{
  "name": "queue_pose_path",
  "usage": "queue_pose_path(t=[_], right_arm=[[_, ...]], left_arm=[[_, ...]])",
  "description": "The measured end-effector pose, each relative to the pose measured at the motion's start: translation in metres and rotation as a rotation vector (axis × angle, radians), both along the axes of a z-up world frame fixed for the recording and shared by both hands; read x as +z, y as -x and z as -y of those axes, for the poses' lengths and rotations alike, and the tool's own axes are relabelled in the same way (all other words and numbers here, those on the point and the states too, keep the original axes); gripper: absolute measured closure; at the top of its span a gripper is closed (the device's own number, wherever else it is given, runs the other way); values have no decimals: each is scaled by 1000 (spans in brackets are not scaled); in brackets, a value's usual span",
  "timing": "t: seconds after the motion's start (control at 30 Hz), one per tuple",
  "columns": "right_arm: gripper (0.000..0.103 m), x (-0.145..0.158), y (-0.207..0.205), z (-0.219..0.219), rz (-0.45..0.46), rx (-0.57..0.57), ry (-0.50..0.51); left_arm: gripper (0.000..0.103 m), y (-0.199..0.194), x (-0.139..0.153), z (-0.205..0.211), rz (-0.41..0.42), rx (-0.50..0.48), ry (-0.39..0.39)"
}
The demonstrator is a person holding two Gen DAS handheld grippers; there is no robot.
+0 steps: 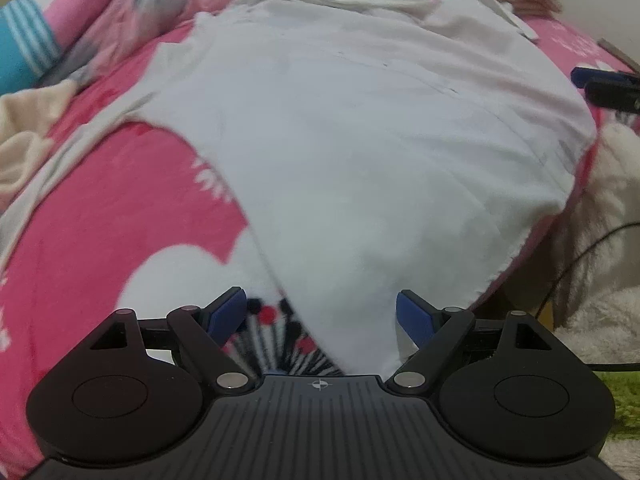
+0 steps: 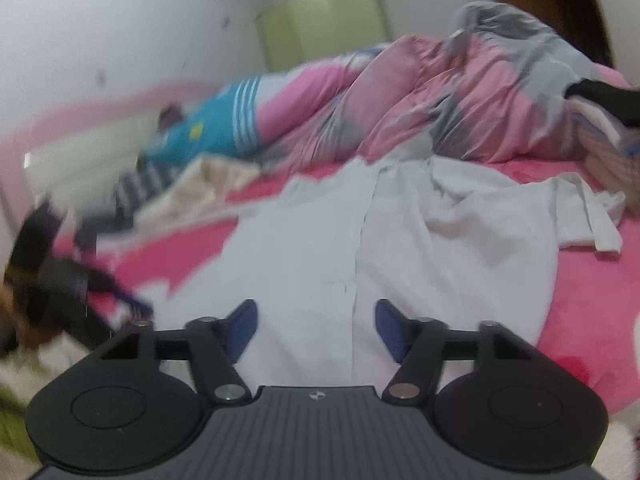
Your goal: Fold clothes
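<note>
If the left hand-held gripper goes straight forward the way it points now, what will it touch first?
Most likely the white garment. The left hand-held gripper is open, and the near hem of that cloth lies directly ahead between its fingers, spread on the pink bed cover. Depth is unclear, so how soon it makes contact cannot be told.

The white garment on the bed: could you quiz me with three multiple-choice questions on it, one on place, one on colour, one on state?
1. Where does the white garment lie?
A on the pink bedspread
B on a chair
C on the floor

2. What colour are the fingertips of the left hand-held gripper?
A red
B blue
C yellow

3. How is the right hand-held gripper?
A shut on the garment
B open, holding nothing
C out of view

Answers: 1 A, pink cloth borders it; 2 B, blue pads show; 3 B, its jaws stand apart.
</note>
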State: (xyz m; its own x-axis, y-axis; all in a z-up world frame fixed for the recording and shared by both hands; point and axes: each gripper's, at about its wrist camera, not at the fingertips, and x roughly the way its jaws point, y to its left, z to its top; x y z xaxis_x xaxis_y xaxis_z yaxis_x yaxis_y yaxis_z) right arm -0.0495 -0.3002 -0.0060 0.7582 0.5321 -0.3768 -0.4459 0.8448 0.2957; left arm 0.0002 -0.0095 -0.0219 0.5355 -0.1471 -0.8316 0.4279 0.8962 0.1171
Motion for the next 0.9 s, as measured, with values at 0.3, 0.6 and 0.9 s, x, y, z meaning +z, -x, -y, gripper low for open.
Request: queue_pose_path(t=[0.3,0.6,0.9], right_arm=[[5,-4,-24,15,-43,-65,-207],[0,-7,-28,14,-54,-97,-232],[0,-12,-30,9,-73,-98,-199]], left_arm=[[5,5,19,-17,66,124,87],[0,-2,25,-30,72,238,188],[0,-9,19,-39,35,312,215]])
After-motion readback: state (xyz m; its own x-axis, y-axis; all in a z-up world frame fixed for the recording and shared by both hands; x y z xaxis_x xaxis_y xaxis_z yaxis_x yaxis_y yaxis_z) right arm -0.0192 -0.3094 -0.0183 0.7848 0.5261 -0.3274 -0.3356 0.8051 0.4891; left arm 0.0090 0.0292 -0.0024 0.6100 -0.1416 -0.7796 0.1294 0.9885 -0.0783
